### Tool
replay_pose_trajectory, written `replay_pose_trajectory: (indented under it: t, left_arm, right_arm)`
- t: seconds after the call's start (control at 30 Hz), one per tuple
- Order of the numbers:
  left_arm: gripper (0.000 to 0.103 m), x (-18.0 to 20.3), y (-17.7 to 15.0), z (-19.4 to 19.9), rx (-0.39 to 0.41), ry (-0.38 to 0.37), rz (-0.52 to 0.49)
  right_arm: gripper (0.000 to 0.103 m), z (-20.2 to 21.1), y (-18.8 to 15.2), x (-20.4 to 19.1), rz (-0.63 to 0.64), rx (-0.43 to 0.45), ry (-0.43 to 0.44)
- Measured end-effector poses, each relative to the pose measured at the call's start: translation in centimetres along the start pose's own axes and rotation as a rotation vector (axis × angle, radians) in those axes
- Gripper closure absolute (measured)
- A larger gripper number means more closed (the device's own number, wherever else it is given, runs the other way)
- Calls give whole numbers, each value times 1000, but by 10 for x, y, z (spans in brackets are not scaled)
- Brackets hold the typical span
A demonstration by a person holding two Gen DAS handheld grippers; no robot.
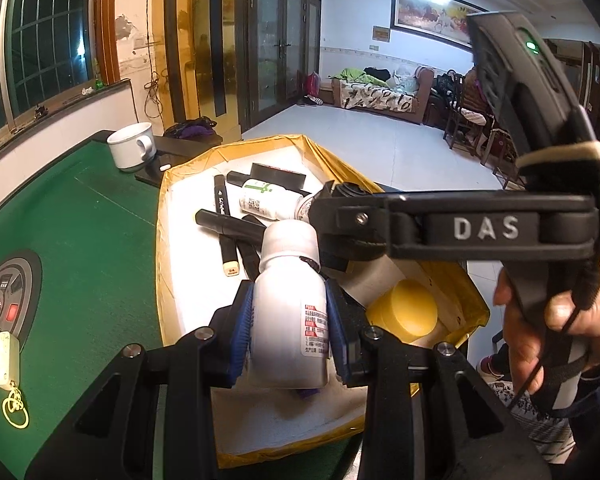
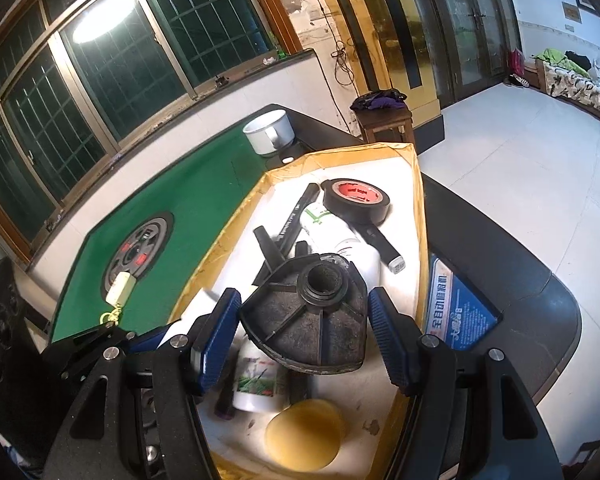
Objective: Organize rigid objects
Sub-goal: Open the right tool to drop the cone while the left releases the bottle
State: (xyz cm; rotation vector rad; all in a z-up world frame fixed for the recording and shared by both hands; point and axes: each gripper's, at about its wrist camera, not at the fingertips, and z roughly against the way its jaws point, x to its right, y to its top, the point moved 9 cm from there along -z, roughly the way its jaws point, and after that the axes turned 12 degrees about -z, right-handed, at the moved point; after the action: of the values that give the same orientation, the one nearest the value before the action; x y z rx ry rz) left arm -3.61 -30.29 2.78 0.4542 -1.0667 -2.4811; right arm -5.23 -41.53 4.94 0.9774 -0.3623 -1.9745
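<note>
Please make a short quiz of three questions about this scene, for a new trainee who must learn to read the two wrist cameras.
1. True or false: the left gripper is shut on the white bottle.
2. Which thing sits between the fingers of the right gripper? A) the roll of black tape B) the black ribbed plastic part C) the yellow round lid
3. Fill in: the white mug stands on the ____ table, outside the yellow-lined box.

Key
1. True: both blue pads press its sides.
2. B; whether the pads touch it is unclear.
3. green
</note>
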Motion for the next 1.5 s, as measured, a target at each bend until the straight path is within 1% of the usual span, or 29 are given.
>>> replay_pose_trajectory:
  t: [0.17,0.43,0.77,1.03,1.23,1.37,1.43,1.5]
  left_arm:
    - [71,6,-2,-2,-8,-11,-6]
    - [71,11,-5,-8,-23,-21,-17]
    - [71,14,-8,-7,-19,-30,-13]
    - [71,19,-8,-8,-23,-37,-19]
    - [71,20,-7,-7,-26,-37,-22]
    - [66,21,-6,-5,-25,-39,-27]
    - [58,21,-6,-5,-24,-32,-29]
    - [53,22,-6,-4,-21,-34,-30]
  right_arm:
    - [43,-7,6,6,2,-15,-18]
    - [43,-23,19,7,51,-40,-77]
    - [43,-26,29,13,69,-64,-123]
    - [42,-28,37,16,73,-71,-137]
    - [42,-27,33,16,58,-93,-139]
    - [41,-26,31,16,53,-99,-137]
    - [42,-26,30,16,51,-102,-136]
    - [42,-25,29,15,51,-100,-139]
